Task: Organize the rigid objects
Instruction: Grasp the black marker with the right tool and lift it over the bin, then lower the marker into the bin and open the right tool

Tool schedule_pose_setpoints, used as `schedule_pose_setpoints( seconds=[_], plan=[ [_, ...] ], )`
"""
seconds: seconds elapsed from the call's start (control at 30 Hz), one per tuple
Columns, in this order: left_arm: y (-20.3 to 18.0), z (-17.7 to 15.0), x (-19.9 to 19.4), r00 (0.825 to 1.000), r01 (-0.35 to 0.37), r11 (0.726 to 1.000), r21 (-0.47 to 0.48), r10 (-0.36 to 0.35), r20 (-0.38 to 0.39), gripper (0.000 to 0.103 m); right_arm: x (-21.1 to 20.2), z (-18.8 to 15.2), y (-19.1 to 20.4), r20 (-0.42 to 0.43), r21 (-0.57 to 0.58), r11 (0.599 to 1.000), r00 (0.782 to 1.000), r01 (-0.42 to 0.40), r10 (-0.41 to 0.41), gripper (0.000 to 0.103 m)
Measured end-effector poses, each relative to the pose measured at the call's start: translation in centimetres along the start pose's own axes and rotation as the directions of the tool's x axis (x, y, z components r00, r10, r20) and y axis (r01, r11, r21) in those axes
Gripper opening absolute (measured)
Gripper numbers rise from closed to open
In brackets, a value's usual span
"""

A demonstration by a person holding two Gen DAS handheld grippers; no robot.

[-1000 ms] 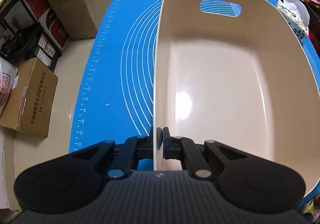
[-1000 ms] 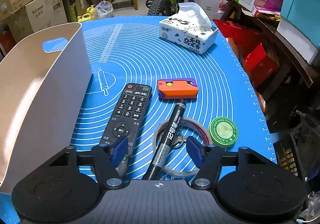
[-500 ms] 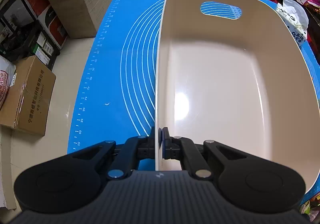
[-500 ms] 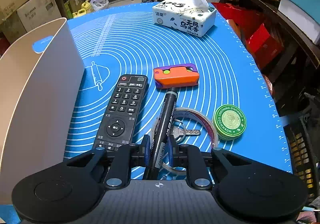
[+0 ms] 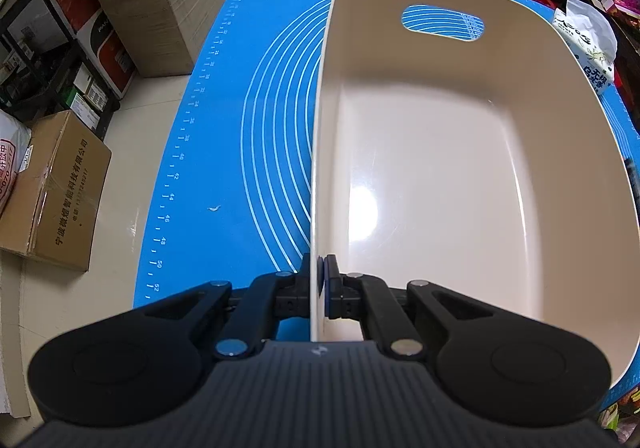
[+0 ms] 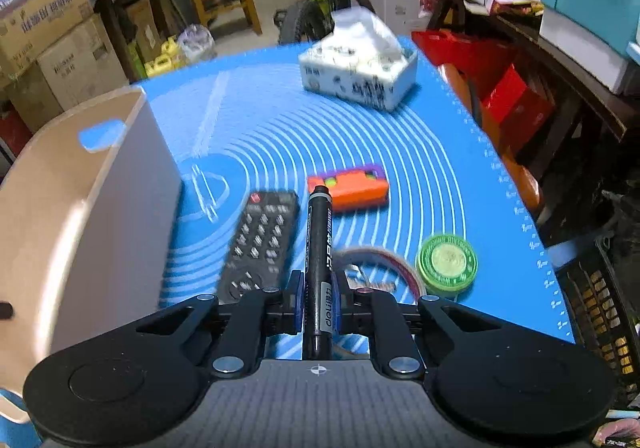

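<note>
My left gripper (image 5: 318, 280) is shut on the near left wall of the empty cream bin (image 5: 320, 128), one pad inside and one outside. In the right wrist view the bin (image 6: 80, 216) stands at the left. My right gripper (image 6: 317, 300) has its jaws closing on a black marker (image 6: 319, 232), and the pads press on its barrel. The marker points away from me, lifted above the mat. Below it lie a black remote (image 6: 260, 244), an orange and purple block (image 6: 348, 186), a tape roll (image 6: 384, 260) and a green round tin (image 6: 446, 262).
A blue mat (image 6: 280, 120) covers the table, with a tissue pack (image 6: 360, 72) at its far end. Cardboard boxes (image 5: 56, 192) stand on the floor to the left. Red boxes and a dark crate (image 6: 600, 308) crowd the right edge.
The right jaws closed from wide apart onto the marker and raised it off the tape roll. The right view has tilted upward and blurred. The left gripper and bin have not moved.
</note>
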State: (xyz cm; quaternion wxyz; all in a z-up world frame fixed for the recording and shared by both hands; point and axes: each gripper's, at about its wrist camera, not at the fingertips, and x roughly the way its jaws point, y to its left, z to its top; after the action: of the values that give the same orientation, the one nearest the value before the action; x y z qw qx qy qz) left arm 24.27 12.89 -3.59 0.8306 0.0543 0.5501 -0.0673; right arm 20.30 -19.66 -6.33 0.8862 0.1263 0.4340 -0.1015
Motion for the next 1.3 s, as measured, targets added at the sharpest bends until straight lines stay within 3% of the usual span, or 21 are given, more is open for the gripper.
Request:
schedule_pose_setpoints(
  seconds=[0.3, 0.53, 0.7, 0.9, 1.03, 1.3],
  plan=[
    [0.0, -0.1, 0.0, 1.000, -0.002, 1.000, 0.004, 0.002, 0.001, 0.005, -5.8, 3.3, 4.9, 0.150, -0.080, 0.989, 0.979, -0.124, 0.135, 0.024],
    [0.0, -0.2, 0.0, 1.000, -0.003, 1.000, 0.003, 0.003, 0.001, 0.005, -6.4, 5.0, 12.0, 0.161, -0.208, 0.953, 0.954, -0.219, 0.254, 0.024],
    [-0.1, -0.2, 0.0, 1.000, -0.005, 1.000, 0.001, 0.005, 0.000, 0.005, -3.6, 4.4, 16.8, 0.082, -0.285, 0.929, 0.960, -0.235, 0.268, 0.024],
    [0.1, -0.1, 0.0, 1.000, 0.002, 1.000, -0.002, -0.002, -0.001, 0.005, 0.4, 2.8, 20.5, -0.038, -0.358, 0.909, 0.976, -0.214, 0.215, 0.024],
    [-0.1, -0.1, 0.0, 1.000, 0.000, 1.000, -0.001, 0.000, -0.001, 0.005, 2.4, 1.7, 21.8, -0.138, -0.369, 0.903, 0.973, -0.223, 0.184, 0.024],
    [-0.1, -0.1, 0.0, 1.000, 0.000, 1.000, 0.001, 0.000, -0.001, 0.005, 4.7, 0.0, 22.4, -0.245, -0.400, 0.895, 0.964, -0.199, 0.105, 0.024]
  ],
)
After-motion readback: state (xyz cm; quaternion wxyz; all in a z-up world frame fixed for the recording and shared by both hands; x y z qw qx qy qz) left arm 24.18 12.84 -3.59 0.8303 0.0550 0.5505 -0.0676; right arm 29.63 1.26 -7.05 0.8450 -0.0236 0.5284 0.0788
